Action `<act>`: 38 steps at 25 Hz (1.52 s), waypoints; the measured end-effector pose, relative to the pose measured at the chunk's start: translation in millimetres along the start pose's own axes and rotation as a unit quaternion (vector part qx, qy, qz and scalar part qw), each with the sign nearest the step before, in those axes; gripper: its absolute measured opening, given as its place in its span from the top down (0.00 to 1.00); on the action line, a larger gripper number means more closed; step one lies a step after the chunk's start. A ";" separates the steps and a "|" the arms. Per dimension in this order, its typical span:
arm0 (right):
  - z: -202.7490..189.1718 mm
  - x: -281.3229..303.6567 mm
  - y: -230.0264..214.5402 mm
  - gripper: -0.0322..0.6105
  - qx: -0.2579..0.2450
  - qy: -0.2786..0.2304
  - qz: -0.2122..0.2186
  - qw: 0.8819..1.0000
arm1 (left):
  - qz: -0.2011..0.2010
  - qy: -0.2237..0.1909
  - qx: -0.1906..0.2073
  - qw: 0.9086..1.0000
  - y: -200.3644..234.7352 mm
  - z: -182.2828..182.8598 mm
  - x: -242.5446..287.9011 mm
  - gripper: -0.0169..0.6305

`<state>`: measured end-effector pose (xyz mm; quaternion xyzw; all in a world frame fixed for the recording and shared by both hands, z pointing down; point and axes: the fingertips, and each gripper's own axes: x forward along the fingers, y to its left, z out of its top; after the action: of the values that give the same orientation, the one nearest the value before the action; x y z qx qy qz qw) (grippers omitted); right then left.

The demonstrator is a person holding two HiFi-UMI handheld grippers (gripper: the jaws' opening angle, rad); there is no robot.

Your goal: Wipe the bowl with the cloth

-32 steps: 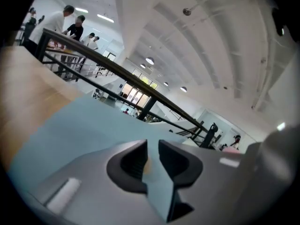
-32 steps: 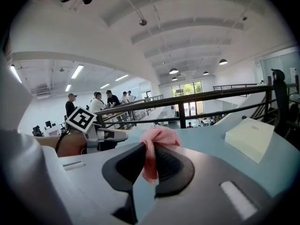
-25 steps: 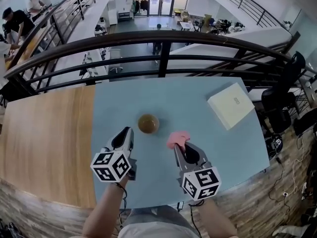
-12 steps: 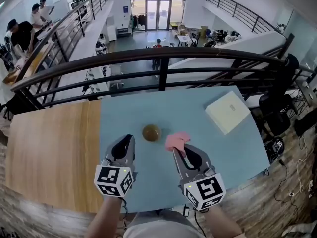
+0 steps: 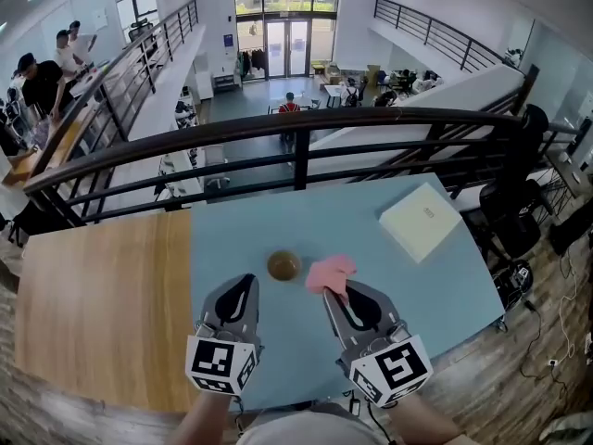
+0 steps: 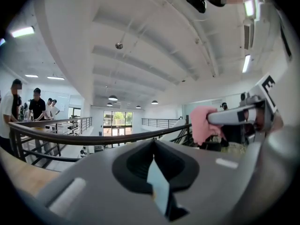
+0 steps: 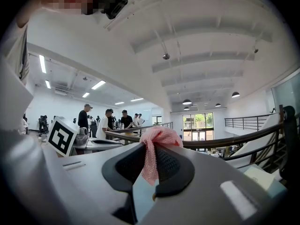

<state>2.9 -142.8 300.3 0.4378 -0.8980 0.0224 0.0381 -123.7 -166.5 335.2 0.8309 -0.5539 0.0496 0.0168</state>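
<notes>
Bowl [image 5: 283, 266]: small, brown, upright on blue table [image 5: 232, 225], just ahead of both gripper tips and between them. Shows in head view only; inside too small to read.

Cloth [image 5: 331, 273]: pink, bunched, grasped at tip of right gripper [image 5: 335, 297]. Puffs up above the clamped jaws, just right of bowl and apart from it. Pinched part hidden between pads.

Left gripper [image 5: 245, 284]: clenched, having just been closing, with nothing between jaws. Points level toward railing [image 5: 296, 123].

Person's arms [image 5: 196, 426]: cut off at bottom edge, mostly hidden behind marker cubes [image 5: 220, 366].

Surroundings: dark railing along table's far edge, crossing both gripper views. White box [image 5: 422, 221] on table, well ahead and right of right gripper. Wooden surface [image 5: 102, 295] left of left gripper. Standing people [image 5: 42, 77] far left beyond railing, small and indistinct.
</notes>
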 end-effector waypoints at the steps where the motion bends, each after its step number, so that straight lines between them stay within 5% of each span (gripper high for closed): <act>1: 1.9 -1.3 1.6 0.87 0.002 -0.004 0.001 1.000 | -0.004 0.003 0.003 1.000 -3.3 -2.4 -1.5 0.97; 15: -19.0 -14.4 21.6 0.87 0.014 0.013 0.037 0.999 | -0.023 0.013 0.005 1.000 -18.8 -16.4 -22.9 0.97; 38: -21.8 -28.1 40.5 0.87 0.014 0.008 0.026 1.000 | -0.035 0.024 -0.010 0.999 -28.8 -17.9 -48.0 0.97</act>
<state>-10.7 -94.2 319.3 0.4146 -0.9084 0.0392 0.0382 -116.6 -109.8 348.9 0.8480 -0.5246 0.0633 0.0402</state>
